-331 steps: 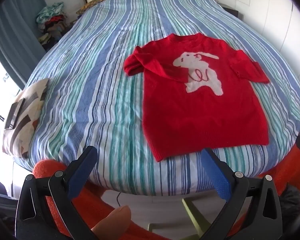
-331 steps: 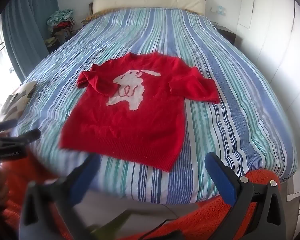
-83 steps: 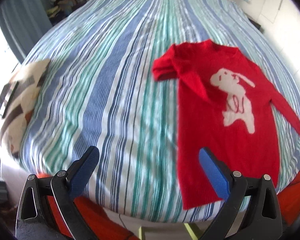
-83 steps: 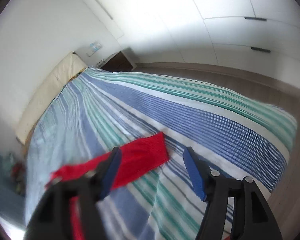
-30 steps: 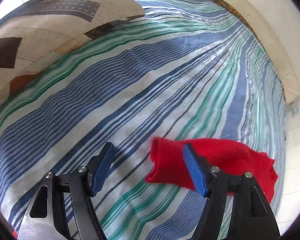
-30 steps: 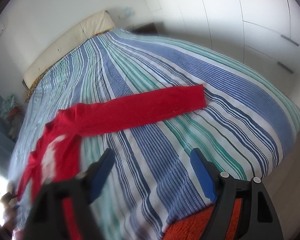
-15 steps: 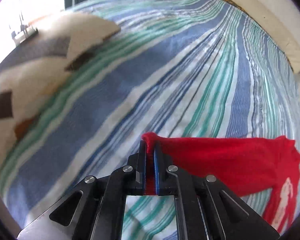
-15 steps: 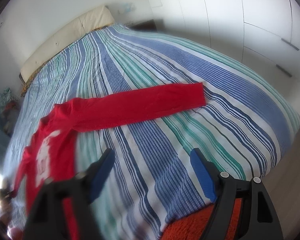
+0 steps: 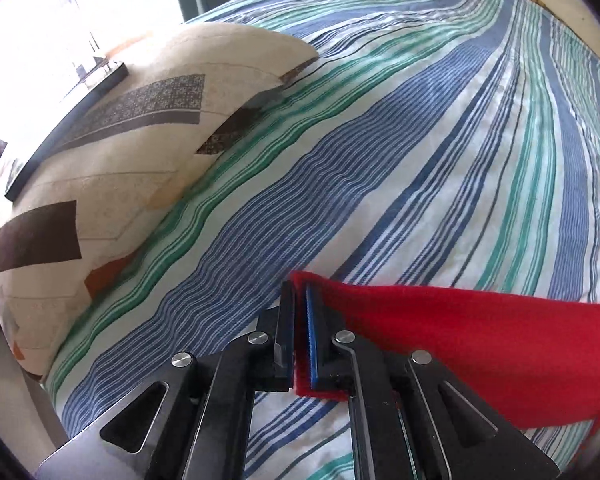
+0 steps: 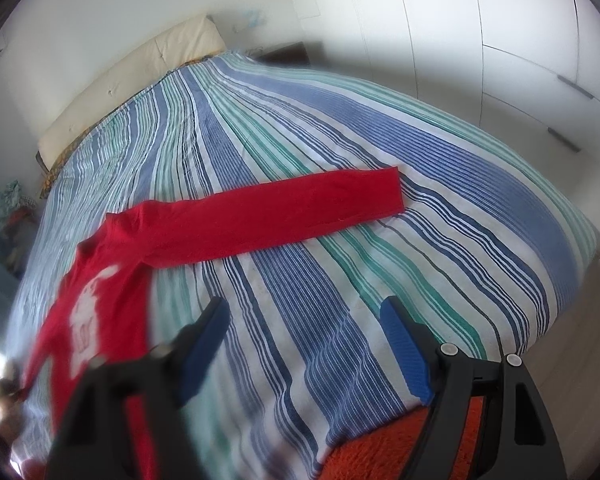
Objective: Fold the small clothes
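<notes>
My left gripper (image 9: 300, 320) is clamped on the cuff of the red sweater (image 9: 480, 344), its blue pads pinching the knit just above the striped bedspread (image 9: 380, 180); a patterned pillow (image 9: 112, 152) lies to the left. My right gripper (image 10: 304, 344) stands wide with nothing in it, over the near bed edge. Beyond it the sweater's other sleeve (image 10: 284, 212) lies flat and straight, its body to the left.
</notes>
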Available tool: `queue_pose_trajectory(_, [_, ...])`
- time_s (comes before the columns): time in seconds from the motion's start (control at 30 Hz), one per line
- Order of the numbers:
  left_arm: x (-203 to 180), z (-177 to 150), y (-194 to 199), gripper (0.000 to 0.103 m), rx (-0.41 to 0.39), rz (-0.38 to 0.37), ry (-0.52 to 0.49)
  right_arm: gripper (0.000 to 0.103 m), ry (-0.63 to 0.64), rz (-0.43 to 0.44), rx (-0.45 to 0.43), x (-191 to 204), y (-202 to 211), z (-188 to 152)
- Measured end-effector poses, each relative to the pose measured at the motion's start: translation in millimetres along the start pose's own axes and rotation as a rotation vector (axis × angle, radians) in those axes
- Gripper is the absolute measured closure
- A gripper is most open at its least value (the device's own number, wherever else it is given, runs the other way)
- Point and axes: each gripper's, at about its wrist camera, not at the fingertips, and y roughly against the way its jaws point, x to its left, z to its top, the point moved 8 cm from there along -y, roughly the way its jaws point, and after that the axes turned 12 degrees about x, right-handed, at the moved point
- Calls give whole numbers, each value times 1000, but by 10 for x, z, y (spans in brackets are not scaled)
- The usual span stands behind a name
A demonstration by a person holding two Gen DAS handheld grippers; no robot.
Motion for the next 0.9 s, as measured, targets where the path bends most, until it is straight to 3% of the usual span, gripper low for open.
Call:
queue_pose_trajectory(0.07, [162,-3,-69,103,4,85,21,26,-2,-1,4,-1,-9,6])
queue_pose_trajectory(0.1, [264,-19,-135,103,25,88,47,26,0,-2,5,5,-12,7])
queue_pose_trajectory(0.23, [481,-85,-177,102,47,-91,106,26,12,-13,-2,34,4,0])
queue_pose_trajectory(0.27, [511,-107,-142,92,47,-132,108,26,15,-15,-4,40,10,-1])
queue_pose_trajectory(0.3, [540,-134,-98,68,48,-180,112,26,17,-16,-6,47,13,-2])
queue_pose_trajectory(0.37, [635,-209,49,39,21,-231,134,26,22,-18,-3,62,10,-1])
queue_pose_trajectory(0.4, [681,-253,141,31,-6,-244,141,26,26,-20,1,72,2,1])
queue_pose_trajectory(0.57, [498,-701,493,29,-26,-315,44,18,55,-30,16,135,-22,-12])
queue_pose_trajectory(0.63, [249,-975,667,26,-30,-357,-29,18,72,-52,13,177,7,-2])
queue_pose_trajectory(0.7, [-20,-1271,824,17,-36,-390,-107,18,105,-68,5,280,52,3])
queue_pose_trajectory(0.8, [-429,-1612,917,16,-47,-418,-183,18,182,-52,6,544,58,-46])
queue_pose_trajectory(0.9, [-792,-1819,902,16,-57,-409,-256,18,295,-112,-18,770,10,-92])
